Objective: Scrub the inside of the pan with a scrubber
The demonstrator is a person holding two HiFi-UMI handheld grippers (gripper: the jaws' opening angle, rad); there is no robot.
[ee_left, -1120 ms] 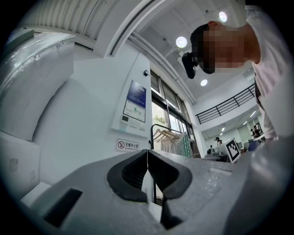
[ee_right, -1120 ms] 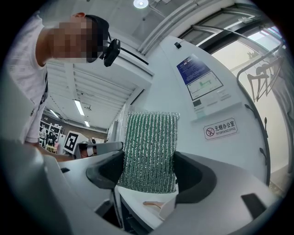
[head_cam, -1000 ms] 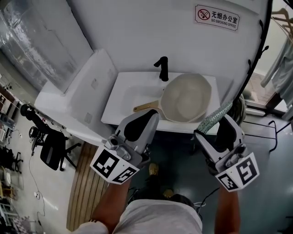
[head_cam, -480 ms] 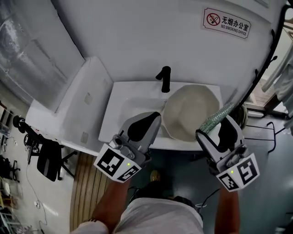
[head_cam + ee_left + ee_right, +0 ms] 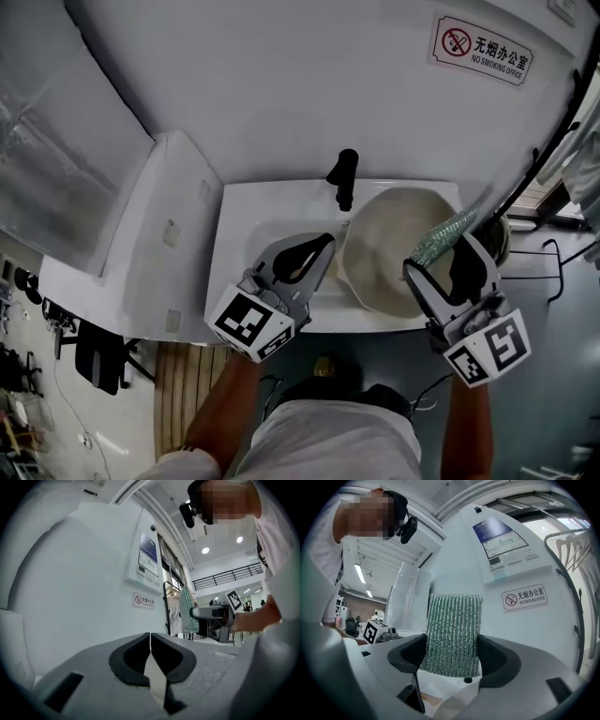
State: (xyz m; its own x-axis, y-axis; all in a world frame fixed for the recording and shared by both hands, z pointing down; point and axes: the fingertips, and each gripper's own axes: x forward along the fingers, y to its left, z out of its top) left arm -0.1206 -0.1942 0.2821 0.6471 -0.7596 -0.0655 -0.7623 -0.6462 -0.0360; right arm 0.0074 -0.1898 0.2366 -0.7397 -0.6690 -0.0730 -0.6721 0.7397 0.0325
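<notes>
The white wall (image 5: 281,84) fills the top of the head view, with a no-smoking sign (image 5: 484,51) at its upper right. Against it stands the white sink (image 5: 234,244), its long side along the wall. The cream pan (image 5: 394,234) lies in the right half of the basin, mouth up, just right of the black faucet (image 5: 344,178). Its handle is covered by the left gripper (image 5: 330,239). That gripper points toward the wall over the basin's middle, and in the left gripper view its jaws (image 5: 150,639) are pressed together on nothing. The right gripper (image 5: 445,251) reaches over the pan's near right rim, clamped on the green scrubber (image 5: 448,232). In the right gripper view the scrubber (image 5: 452,634) stands with its long axis upright, its ribbed face toward the camera, the jaws (image 5: 452,653) squeezing its side edges and its top end rising well above them. A second ago both grippers hung short of the sink's near edge and the wooden handle showed pointing left along the basin. Since then both have come forward over the sink, the left one empty and closed as before, the right one keeping its grip on the scrubber.
</notes>
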